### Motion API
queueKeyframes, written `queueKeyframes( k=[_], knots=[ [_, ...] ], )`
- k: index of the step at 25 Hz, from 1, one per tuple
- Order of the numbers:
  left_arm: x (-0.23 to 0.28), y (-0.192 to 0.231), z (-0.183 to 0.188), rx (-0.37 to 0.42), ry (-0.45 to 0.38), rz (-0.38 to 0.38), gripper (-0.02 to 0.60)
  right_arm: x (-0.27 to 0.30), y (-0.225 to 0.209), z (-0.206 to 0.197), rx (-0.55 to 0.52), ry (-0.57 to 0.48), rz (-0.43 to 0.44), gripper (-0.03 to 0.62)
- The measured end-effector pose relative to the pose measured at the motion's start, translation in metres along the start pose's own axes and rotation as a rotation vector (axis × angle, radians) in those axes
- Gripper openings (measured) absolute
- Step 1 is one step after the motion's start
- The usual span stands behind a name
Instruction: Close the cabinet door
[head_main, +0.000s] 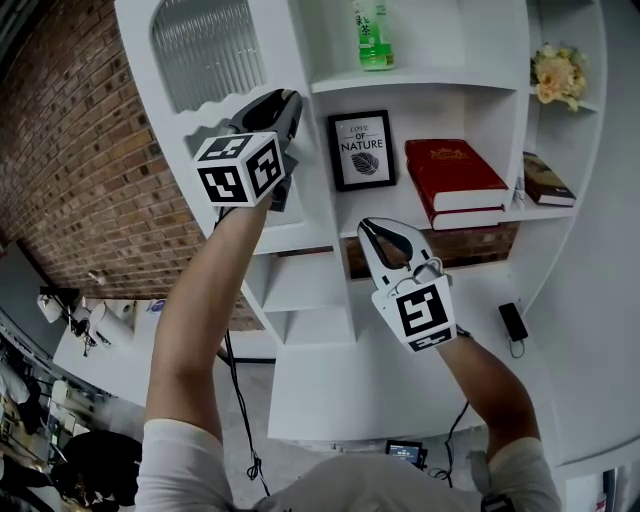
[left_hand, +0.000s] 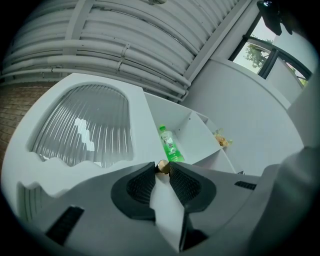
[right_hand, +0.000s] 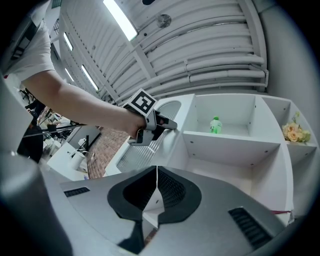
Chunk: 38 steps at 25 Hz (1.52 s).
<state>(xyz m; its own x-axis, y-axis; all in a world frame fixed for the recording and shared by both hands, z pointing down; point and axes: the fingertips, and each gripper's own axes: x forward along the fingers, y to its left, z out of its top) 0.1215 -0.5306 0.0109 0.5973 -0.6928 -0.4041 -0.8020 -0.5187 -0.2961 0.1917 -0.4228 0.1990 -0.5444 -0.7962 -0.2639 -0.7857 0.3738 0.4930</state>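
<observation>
The white cabinet door (head_main: 205, 62) with its ribbed glass pane (left_hand: 85, 125) stands swung open at the left of the shelves. My left gripper (head_main: 288, 98) is shut on the door's free edge. A small brass knob (left_hand: 162, 166) sits right at its tips (left_hand: 162, 169). The door's white edge runs down between the dark pads (left_hand: 141, 186). My right gripper (head_main: 372, 226) hangs lower, in front of the middle shelf, shut and holding nothing; its tips meet in the right gripper view (right_hand: 157, 169). That view also shows the left gripper (right_hand: 167, 124) at the door.
The open shelves hold a green bottle (head_main: 373, 35), a framed print (head_main: 362, 150), a red book (head_main: 455, 180), a second book (head_main: 547, 180) and flowers (head_main: 558, 75). A black device (head_main: 513, 322) lies on the lower ledge. A brick wall (head_main: 90, 170) is on the left.
</observation>
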Motion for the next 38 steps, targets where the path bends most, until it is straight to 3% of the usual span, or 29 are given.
queueKeyframes(
  k=[17,31,38],
  knots=[
    [-0.015,-0.007,0.009,-0.055,-0.055,-0.082,0.084,-0.002,-0.005,0.014,-0.025,-0.021,-0.019,0.026],
    [-0.047,-0.006,0.009,-0.088,-0.071,-0.099,0.083,-0.002,0.000,0.020,-0.032,-0.021,-0.019,0.026],
    [-0.074,-0.008,0.003,-0.109,-0.070,-0.101,0.038,-0.004,-0.001,0.024,-0.035,-0.028,-0.025,0.026]
  ],
)
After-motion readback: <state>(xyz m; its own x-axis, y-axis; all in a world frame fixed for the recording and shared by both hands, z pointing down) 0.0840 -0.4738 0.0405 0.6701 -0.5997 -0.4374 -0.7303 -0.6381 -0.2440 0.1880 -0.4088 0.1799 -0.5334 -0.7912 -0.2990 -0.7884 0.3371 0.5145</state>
